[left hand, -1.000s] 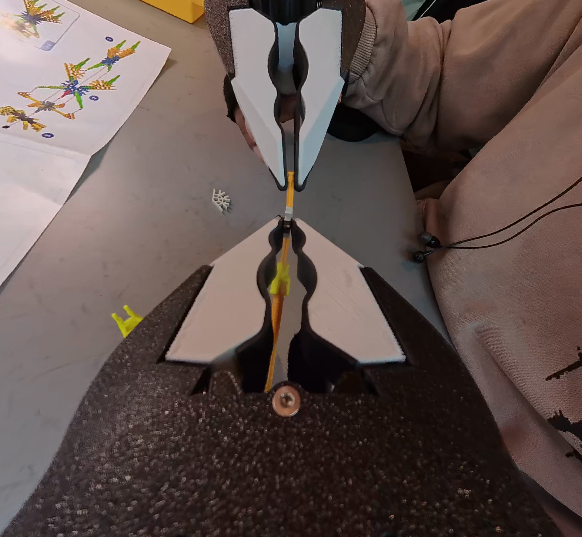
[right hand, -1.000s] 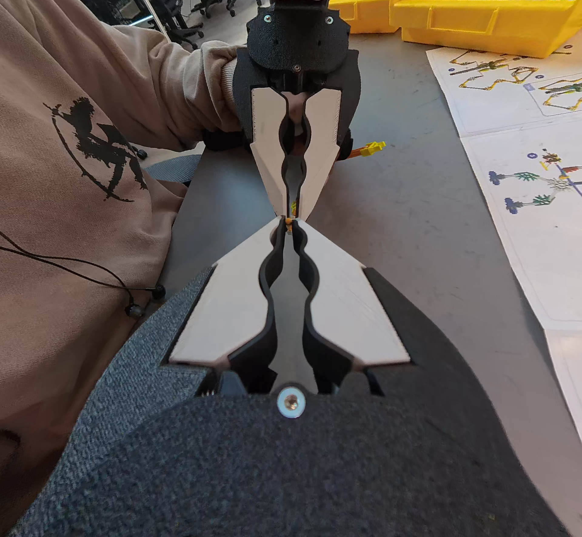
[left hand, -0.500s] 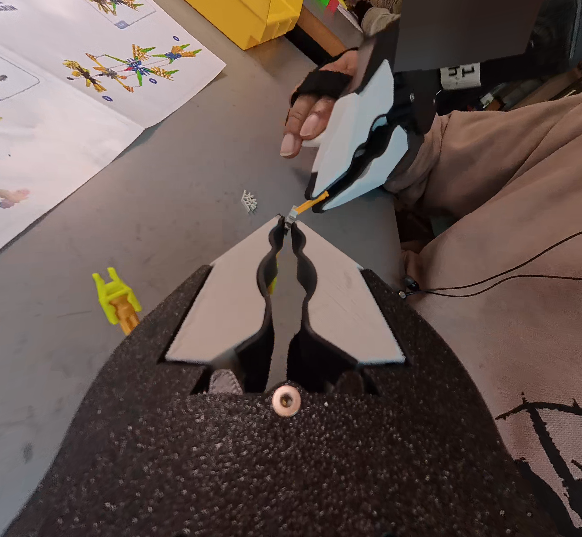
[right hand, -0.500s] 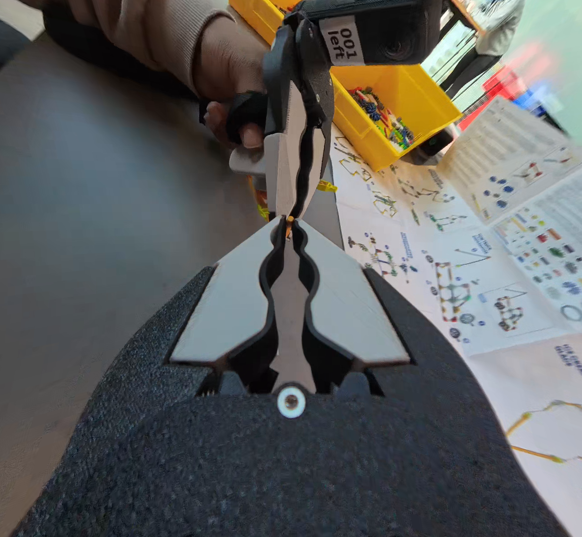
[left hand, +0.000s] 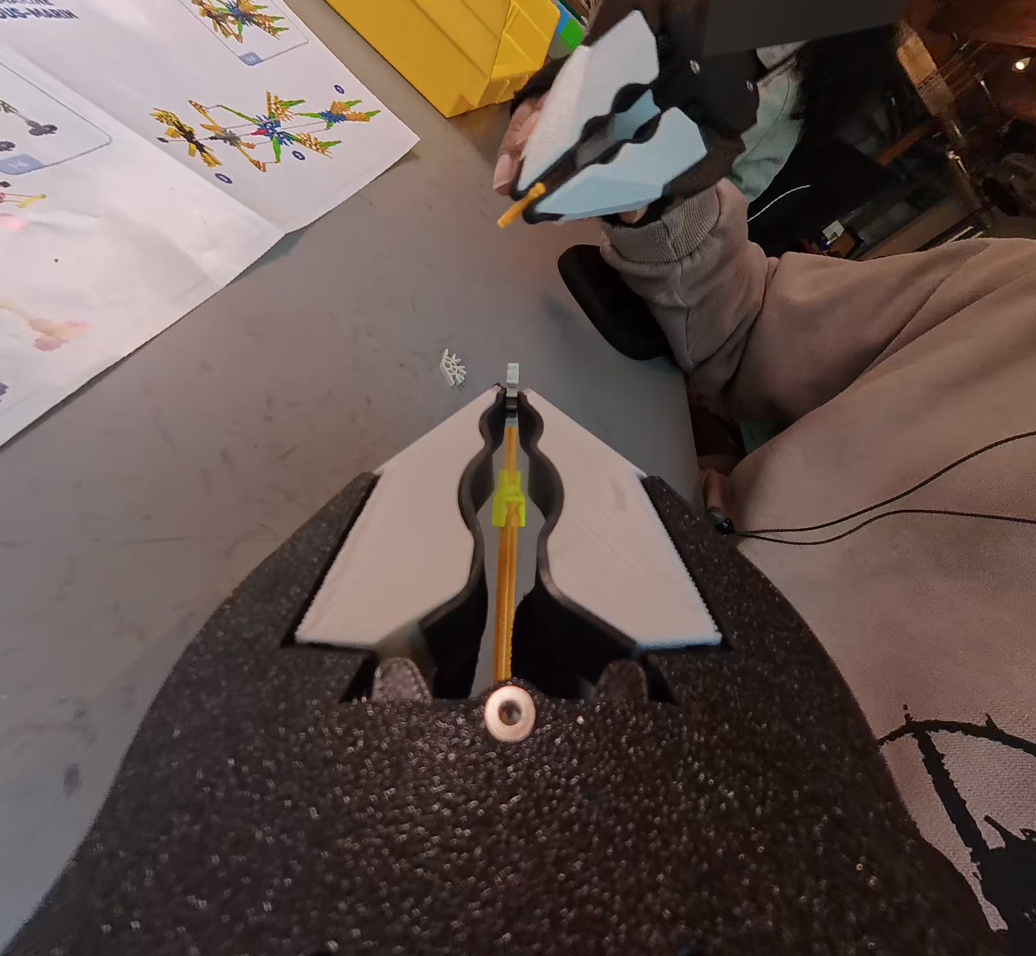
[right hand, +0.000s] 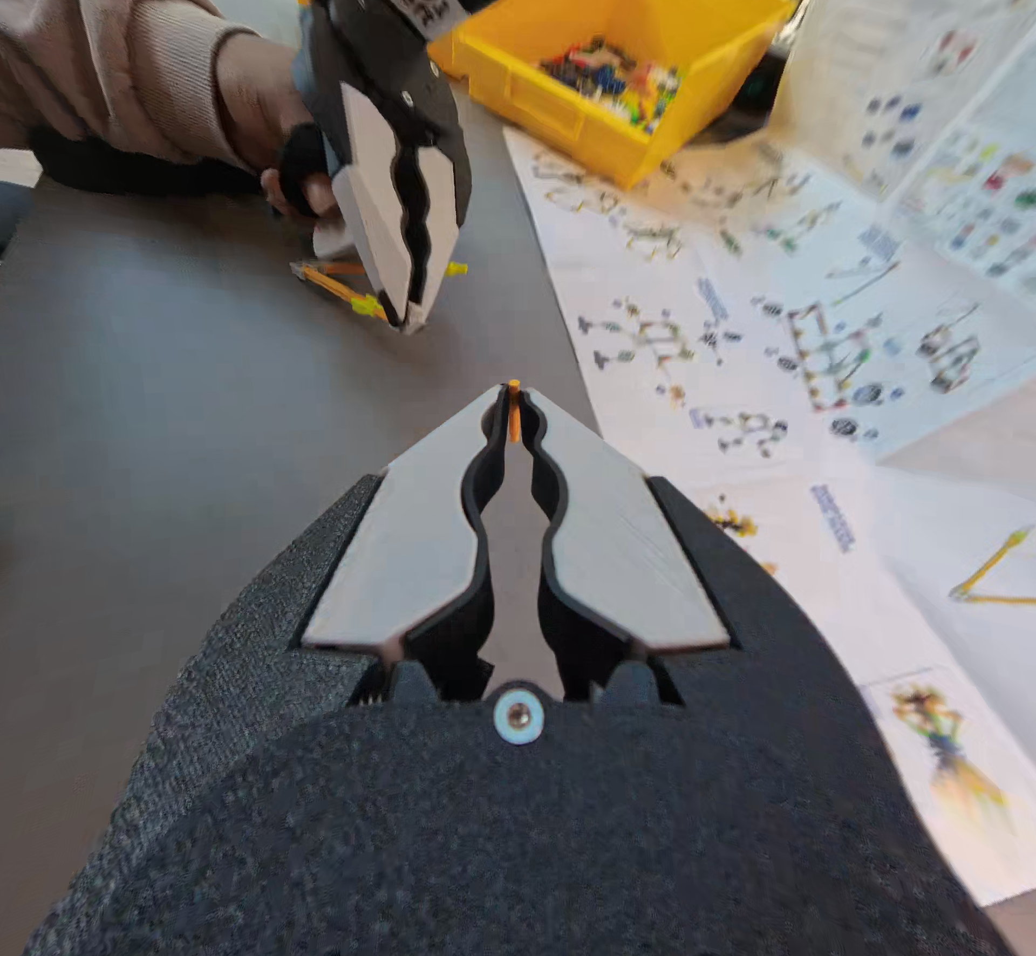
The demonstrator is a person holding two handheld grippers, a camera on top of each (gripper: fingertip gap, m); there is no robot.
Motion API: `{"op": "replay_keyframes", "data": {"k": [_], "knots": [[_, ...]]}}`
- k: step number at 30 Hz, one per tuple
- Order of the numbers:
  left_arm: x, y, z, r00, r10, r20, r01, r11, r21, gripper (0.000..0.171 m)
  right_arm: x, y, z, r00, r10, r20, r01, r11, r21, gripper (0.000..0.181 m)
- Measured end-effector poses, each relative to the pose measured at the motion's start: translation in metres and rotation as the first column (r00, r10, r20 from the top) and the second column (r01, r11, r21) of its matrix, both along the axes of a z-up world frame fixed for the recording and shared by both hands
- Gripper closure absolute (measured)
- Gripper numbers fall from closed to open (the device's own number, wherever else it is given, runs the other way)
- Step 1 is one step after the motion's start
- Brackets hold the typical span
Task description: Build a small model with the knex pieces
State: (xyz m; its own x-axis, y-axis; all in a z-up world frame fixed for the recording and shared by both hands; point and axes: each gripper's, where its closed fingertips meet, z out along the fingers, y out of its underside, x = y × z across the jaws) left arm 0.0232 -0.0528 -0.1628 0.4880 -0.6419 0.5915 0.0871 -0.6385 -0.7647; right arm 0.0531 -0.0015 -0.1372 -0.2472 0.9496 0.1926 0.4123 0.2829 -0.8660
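My left gripper point(left hand: 509, 394) is shut on a small grey connector point(left hand: 512, 373) at the end of an orange rod assembly point(left hand: 506, 581) with a yellow-green clip point(left hand: 508, 498); the rod runs back between the fingers. In the right wrist view the left gripper point(right hand: 408, 321) stands tip-down near the grey table point(right hand: 168, 396), with the orange and yellow assembly point(right hand: 336, 283) trailing behind it. My right gripper point(right hand: 513, 391) is shut on a short orange rod point(right hand: 513, 413). In the left wrist view the right gripper point(left hand: 530, 203) is raised and apart, the orange rod point(left hand: 518, 207) sticking out of its tip.
Yellow bins point(left hand: 426, 15) stand at the back; one holds several coloured pieces point(right hand: 611, 82). White instruction sheets point(left hand: 168, 155) lie across the table, also in the right wrist view point(right hand: 785, 368). A small white snowflake connector point(left hand: 453, 368) lies on the table. A person's beige sleeve point(left hand: 841, 368) borders it.
The two grippers were tip to tip, joined through the orange rod and grey connector. They have pulled apart: the right one has lifted away with the short rod, the left keeps the connector.
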Motion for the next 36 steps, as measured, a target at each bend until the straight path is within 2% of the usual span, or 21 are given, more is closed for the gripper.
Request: {"op": "replay_keyframes", "data": {"k": [2,4,7,9,11,13,15,18,21,23,26,31,33,36], "knots": [[0.003,0.000,-0.004,1.000,-0.010,-0.016,0.010,1.000,0.002,0.169,0.020,0.007,-0.032,0.976,0.025,0.216,0.022,0.977,-0.213,0.179],[0.008,-0.002,-0.004,0.999,-0.033,-0.024,0.033,0.999,0.013,0.168,0.039,0.004,-0.059,0.929,0.089,0.360,0.051,0.931,-0.362,0.179],[0.014,-0.006,-0.004,0.998,-0.058,-0.036,0.059,0.998,0.025,0.168,0.051,0.009,-0.084,0.875,0.091,0.475,0.121,0.909,-0.398,0.179],[0.016,-0.007,-0.004,0.997,-0.068,-0.044,0.069,0.997,0.034,0.168,0.046,0.015,-0.082,0.883,0.045,0.468,0.157,0.910,-0.385,0.171],[0.017,-0.009,-0.004,0.996,-0.077,-0.046,0.079,0.996,0.041,0.168,0.045,0.026,-0.083,0.883,-0.025,0.469,0.175,0.944,-0.279,0.157],[0.019,-0.010,-0.003,0.995,-0.084,-0.049,0.086,0.995,0.049,0.168,0.032,0.027,-0.066,0.928,-0.047,0.370,0.149,0.957,-0.250,0.155],[0.021,-0.011,-0.003,0.994,-0.090,-0.059,0.094,0.993,0.065,0.168,0.019,0.009,-0.036,0.974,0.015,0.227,0.064,0.941,-0.333,0.157],[0.026,-0.014,0.000,0.992,-0.109,-0.070,0.115,0.988,0.100,0.168,0.003,-0.033,-0.007,0.988,0.133,0.082,-0.075,0.863,-0.499,0.161],[0.029,-0.015,0.005,0.990,-0.117,-0.075,0.127,0.983,0.136,0.168,-0.005,-0.061,-0.012,0.976,0.203,0.078,-0.126,0.821,-0.557,0.163],[0.030,-0.016,0.006,0.990,-0.118,-0.075,0.128,0.981,0.146,0.168,-0.007,-0.069,-0.017,0.970,0.223,0.092,-0.133,0.811,-0.570,0.172],[0.030,-0.017,0.005,0.988,-0.125,-0.088,0.138,0.979,0.148,0.168,-0.007,-0.070,-0.020,0.969,0.231,0.091,-0.138,0.807,-0.573,0.179],[0.030,-0.019,0.007,0.986,-0.131,-0.100,0.146,0.976,0.164,0.167,-0.004,-0.068,-0.017,0.965,0.251,0.073,-0.167,0.806,-0.568,0.179],[0.027,-0.020,0.005,0.984,-0.132,-0.123,0.151,0.975,0.164,0.157,-0.003,-0.062,-0.016,0.969,0.237,0.076,-0.156,0.819,-0.552,0.179],[0.025,-0.022,-0.003,0.971,-0.131,-0.198,0.164,0.973,0.165,0.154,0.000,-0.058,-0.010,0.970,0.236,0.053,-0.168,0.815,-0.555,0.179]]}}
